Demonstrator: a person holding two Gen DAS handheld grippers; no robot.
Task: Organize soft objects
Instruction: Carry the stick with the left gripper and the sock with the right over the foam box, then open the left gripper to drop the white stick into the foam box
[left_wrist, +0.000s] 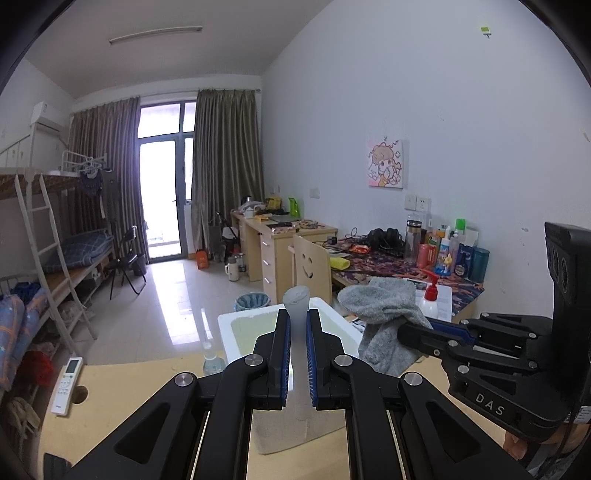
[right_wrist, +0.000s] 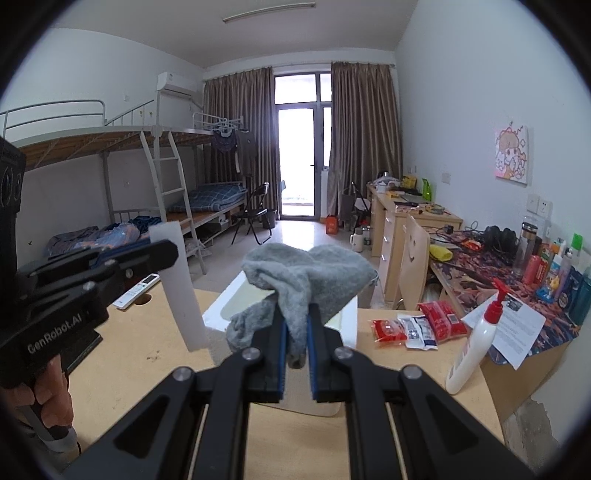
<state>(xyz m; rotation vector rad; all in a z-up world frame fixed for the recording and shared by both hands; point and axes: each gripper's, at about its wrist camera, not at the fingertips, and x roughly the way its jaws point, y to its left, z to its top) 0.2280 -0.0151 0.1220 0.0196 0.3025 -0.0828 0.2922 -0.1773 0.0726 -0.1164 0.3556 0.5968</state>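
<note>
My left gripper (left_wrist: 297, 314) is shut on a pale white flat strip (left_wrist: 296, 295), seen edge-on and upright between its blue pads. From the right wrist view the strip (right_wrist: 179, 284) is a long white rectangle hanging down from that left gripper (right_wrist: 164, 253). My right gripper (right_wrist: 297, 312) is shut on a grey soft cloth (right_wrist: 310, 273), which bunches above the pads and droops to the left. That cloth (left_wrist: 384, 310) and the right gripper (left_wrist: 415, 332) also show at the right of the left wrist view. Both grippers hover above an open white bin (left_wrist: 236, 321) on the wooden table (right_wrist: 140, 354).
A white pump bottle (right_wrist: 469, 350) with a red top stands at the table's right edge, beside red and white packets (right_wrist: 417, 326) and a paper sheet (right_wrist: 517, 328). A remote control (left_wrist: 68, 384) lies at the left. A wooden chair (right_wrist: 415, 266) and cluttered desk (right_wrist: 480, 266) stand beyond.
</note>
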